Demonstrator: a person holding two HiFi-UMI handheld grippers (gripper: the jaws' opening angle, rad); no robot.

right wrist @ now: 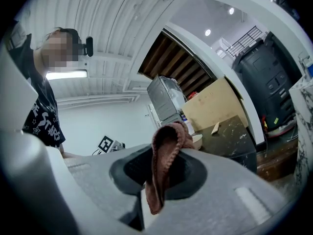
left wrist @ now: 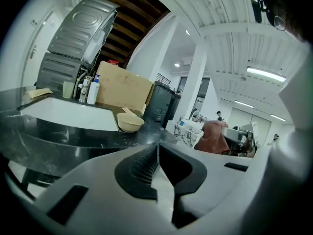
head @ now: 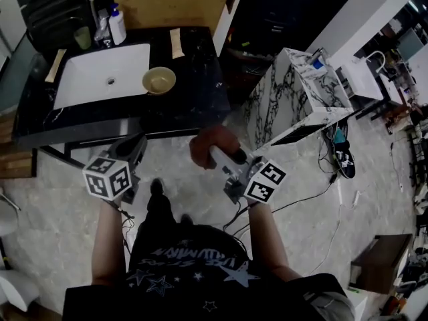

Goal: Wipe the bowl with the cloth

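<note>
A beige bowl (head: 159,80) stands on the black marble counter (head: 194,99) beside the white sink (head: 100,75); in the left gripper view the bowl (left wrist: 130,122) lies ahead past the jaws. My left gripper (left wrist: 157,153) is shut with nothing between its pads, held low in front of the counter (head: 137,149). My right gripper (right wrist: 159,173) is shut on a reddish-brown cloth (right wrist: 166,158), which bunches above the jaws. From the head view the cloth (head: 212,144) hangs over the floor, right of the left gripper.
A soap bottle (head: 117,25) and a cup (head: 82,37) stand behind the sink. A white marble block (head: 294,95) stands to the right, with cables (head: 314,192) and shoes (head: 342,154) on the floor. A cardboard sheet (head: 170,2) leans behind the counter.
</note>
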